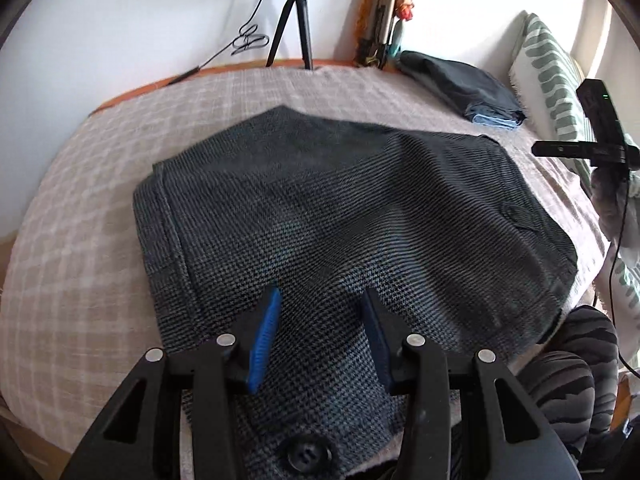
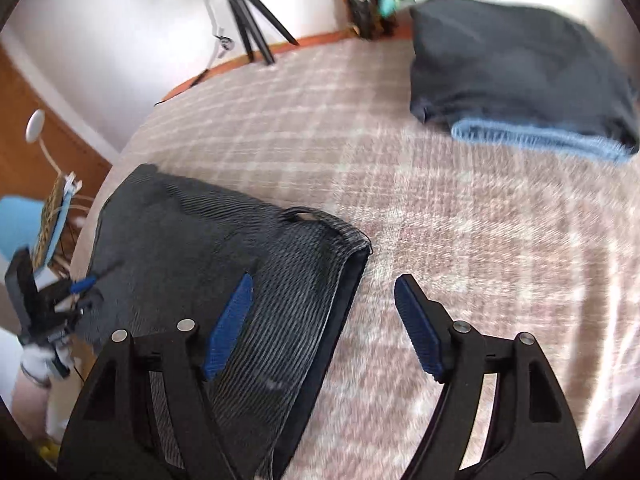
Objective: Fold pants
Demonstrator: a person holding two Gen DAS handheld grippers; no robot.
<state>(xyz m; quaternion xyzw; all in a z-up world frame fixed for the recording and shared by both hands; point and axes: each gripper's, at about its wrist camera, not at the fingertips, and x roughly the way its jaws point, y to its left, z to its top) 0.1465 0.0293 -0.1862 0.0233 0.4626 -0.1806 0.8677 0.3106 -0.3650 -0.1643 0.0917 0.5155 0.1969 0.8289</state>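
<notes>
Folding in progress on a bed. The pants (image 1: pixel 340 216), dark houndstooth weave, lie as a folded block across the centre of the left wrist view, on the checked bedspread (image 1: pixel 80 208); a button (image 1: pixel 306 454) shows at the bottom edge. The left tool (image 1: pixel 322 308) hangs over the near part of the cloth with its jaws partly spread and nothing between the pads (whether the tips touch the weave cannot be told). In the right wrist view the right tool (image 2: pixel 324 292) stands wide apart and empty, straddling the garment's right-hand edge (image 2: pixel 352 264): one pad over the cloth, the other over bare bedspread.

Judged step: between folds, both tools released and positioned for the next grasp. The next move probably calls for closing on an edge or corner through all layers, so that the stack lifts together.

Room for moving: open bedspread lies at centre and right of the right wrist view. A stack of folded clothes (image 2: pixel 524 72) sits upper right, well apart; a tripod (image 1: pixel 294 20) stands beyond the far edge of the bed.
</notes>
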